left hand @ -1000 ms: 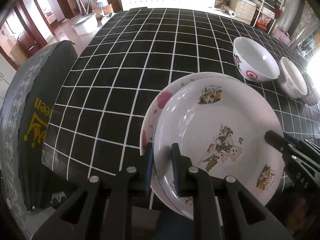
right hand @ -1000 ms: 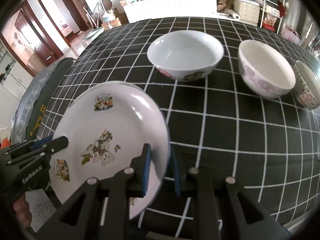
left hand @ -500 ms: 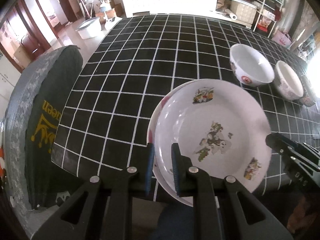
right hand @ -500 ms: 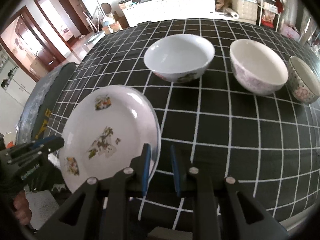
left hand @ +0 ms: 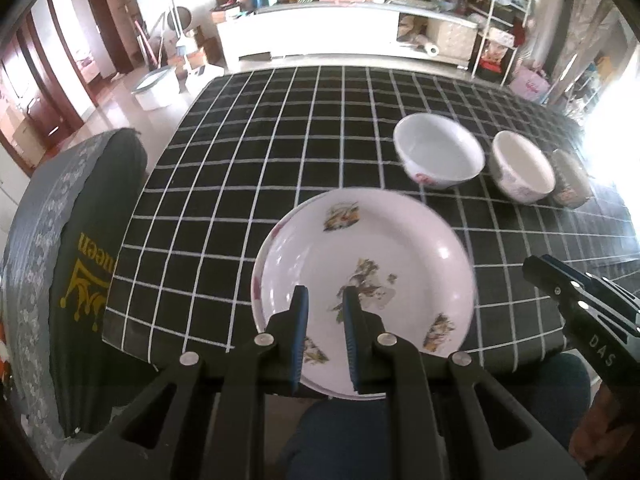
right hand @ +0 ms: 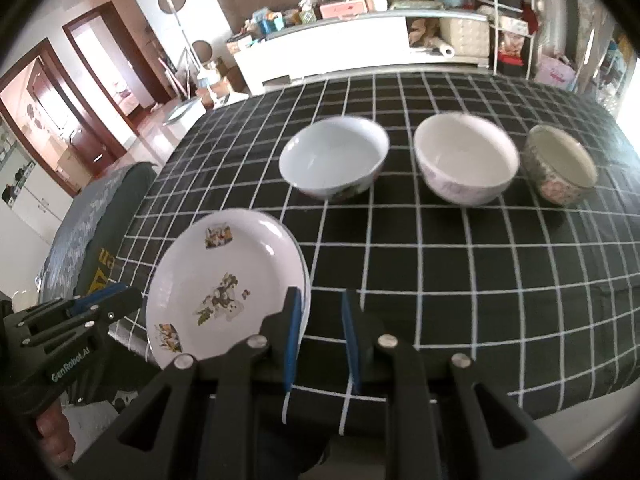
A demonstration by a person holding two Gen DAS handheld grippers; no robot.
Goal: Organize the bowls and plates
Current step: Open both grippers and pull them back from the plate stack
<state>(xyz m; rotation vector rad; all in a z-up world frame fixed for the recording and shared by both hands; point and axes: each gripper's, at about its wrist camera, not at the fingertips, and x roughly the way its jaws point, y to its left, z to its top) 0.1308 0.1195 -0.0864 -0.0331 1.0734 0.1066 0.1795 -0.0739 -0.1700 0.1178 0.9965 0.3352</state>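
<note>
A white plate with cartoon prints (left hand: 384, 264) lies on top of a pink-patterned plate (left hand: 267, 240) at the near edge of the checked table; the stack also shows in the right wrist view (right hand: 224, 280). My left gripper (left hand: 323, 300) hovers above the stack's near rim, jaws slightly apart and empty. My right gripper (right hand: 318, 300) is just right of the stack, jaws slightly apart and empty. Three bowls stand in a row behind: a white one (right hand: 334, 156), a floral white one (right hand: 466, 158) and a small patterned one (right hand: 560, 164).
The black checked tablecloth (right hand: 480, 264) covers the table. A grey-green chair back (left hand: 60, 264) stands at the table's left edge. A white cabinet with clutter (right hand: 360, 44) lines the far wall.
Both grippers have let go of the plates and pulled back and up. The cartoon plate now rests centred on the pink-patterned plate.
</note>
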